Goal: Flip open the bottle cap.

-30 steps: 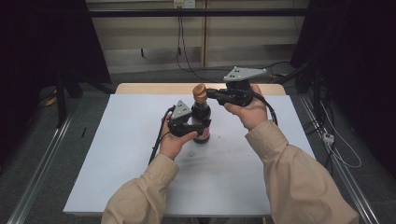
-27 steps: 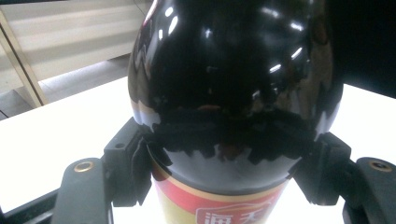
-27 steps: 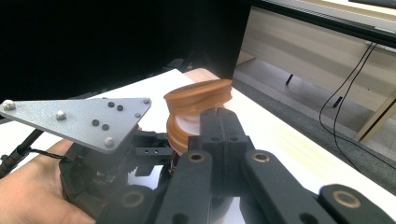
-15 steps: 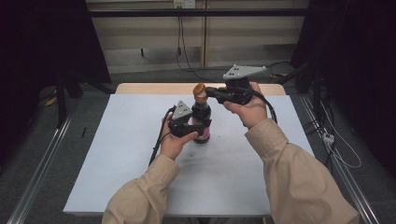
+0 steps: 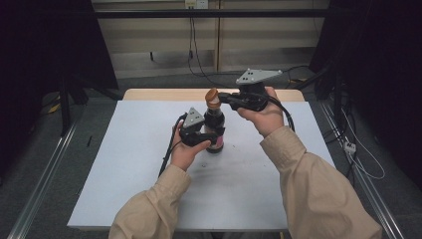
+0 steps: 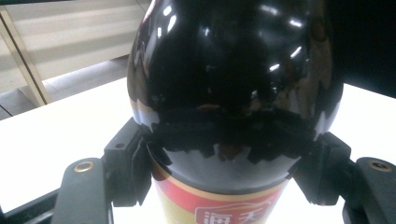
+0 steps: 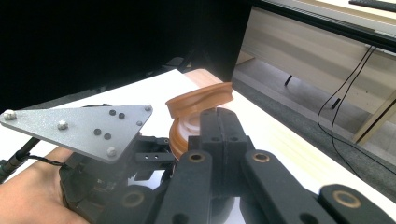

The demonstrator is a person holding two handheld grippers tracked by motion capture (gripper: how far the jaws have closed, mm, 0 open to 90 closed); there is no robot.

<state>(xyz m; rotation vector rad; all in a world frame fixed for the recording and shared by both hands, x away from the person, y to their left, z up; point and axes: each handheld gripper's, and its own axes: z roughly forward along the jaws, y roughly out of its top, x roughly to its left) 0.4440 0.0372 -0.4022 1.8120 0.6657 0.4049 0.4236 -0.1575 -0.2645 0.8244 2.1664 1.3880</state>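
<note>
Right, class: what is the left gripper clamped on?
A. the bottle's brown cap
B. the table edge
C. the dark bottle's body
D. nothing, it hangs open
C: in the left gripper view the left gripper has both pads pressed on the sides of the bottle, just above its label; the cap is at the right gripper.

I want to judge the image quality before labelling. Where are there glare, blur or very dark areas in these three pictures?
Left gripper view: white glare spots on the dark bottle, whose glossy body mirrors the jaws; the label is cut off below. Right gripper view: the near jaws are soft, the orange cap sharper, the upper left black. High view: the white table is evenly lit, both side edges very dark.
</note>
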